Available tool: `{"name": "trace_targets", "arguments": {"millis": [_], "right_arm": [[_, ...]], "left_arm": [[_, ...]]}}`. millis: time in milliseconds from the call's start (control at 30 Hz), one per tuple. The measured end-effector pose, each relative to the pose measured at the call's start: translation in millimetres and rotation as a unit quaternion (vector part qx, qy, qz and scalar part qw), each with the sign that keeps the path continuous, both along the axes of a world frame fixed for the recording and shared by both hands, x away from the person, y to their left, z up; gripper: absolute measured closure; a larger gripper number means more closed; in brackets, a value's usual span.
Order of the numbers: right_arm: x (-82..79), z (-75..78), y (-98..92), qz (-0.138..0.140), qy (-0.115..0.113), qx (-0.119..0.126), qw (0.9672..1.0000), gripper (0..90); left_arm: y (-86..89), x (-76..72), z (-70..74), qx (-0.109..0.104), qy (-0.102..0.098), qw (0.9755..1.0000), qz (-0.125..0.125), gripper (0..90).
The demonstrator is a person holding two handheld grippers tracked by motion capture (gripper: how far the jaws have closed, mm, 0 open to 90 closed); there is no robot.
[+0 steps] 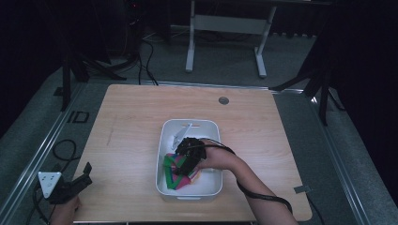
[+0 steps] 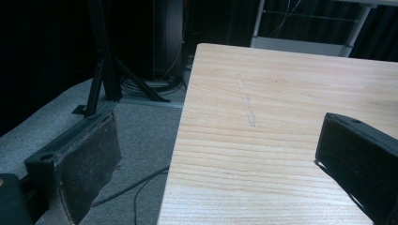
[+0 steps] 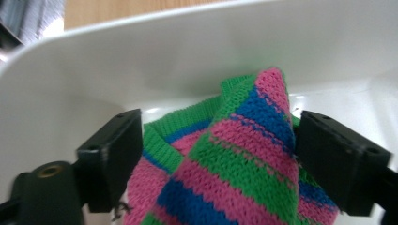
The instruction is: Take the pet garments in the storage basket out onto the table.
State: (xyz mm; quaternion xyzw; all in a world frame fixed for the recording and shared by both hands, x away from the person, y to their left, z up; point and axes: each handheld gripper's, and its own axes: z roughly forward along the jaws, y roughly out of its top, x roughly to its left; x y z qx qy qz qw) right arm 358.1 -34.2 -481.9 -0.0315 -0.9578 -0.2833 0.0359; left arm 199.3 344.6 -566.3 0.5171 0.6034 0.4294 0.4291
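The left gripper [image 2: 216,164] hangs with its 2 black jaws wide apart, straddling the wooden table [image 2: 281,117] edge; a cable [image 2: 131,185] lies on grey floor [image 2: 141,126] at 7 o'clock.

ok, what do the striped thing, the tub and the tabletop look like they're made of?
Striped cloth: knitted yarn, matte; loop stitches in pink, green and blue show in the right gripper view between the right tool's open jaws.
White tub: probably moulded plastic; smooth, slightly glossy, with rounded corners.
Table: wood or wood-look laminate; pale straight grain lines, satin surface. Which of the two is unclear.

Left claw [image 1: 87,171]: black, grey triangular plate on top. Right claw [image 1: 184,167]: black; black cable trailing along forearm.
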Motion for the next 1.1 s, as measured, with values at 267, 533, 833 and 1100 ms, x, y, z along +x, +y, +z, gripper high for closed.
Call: {"name": "trace_targets", "arguments": {"millis": [267, 533, 833, 1100], "right_arm": [[-1.8, -20.6, 14.5, -0.009, -0.017, -0.058, 0.9981, 21.8], [-8.6, -29.7, 19.4, 0.004, -0.082, -0.108, 0.9908, 68.8], [-7.6, 4.1, 4.5, -0.003, -0.069, -0.044, 0.9966, 83.8], [-9.9, 45.3, -12.9, -0.013, -0.084, 0.013, 0.9963, 84.0]], "left_arm": [[0.0, 0.0, 0.0, 0.001, 0.000, 1.0000, 0.000, 1.0], [-0.2, 0.0, 0.0, 0.002, 0.001, 1.0000, 0.000, 1.0], [0.0, 0.1, 0.0, 0.000, 0.001, 1.0000, 0.001, 1.0], [-0.2, 0.1, 0.1, 0.002, 0.002, 1.0000, 0.001, 1.0]]}}
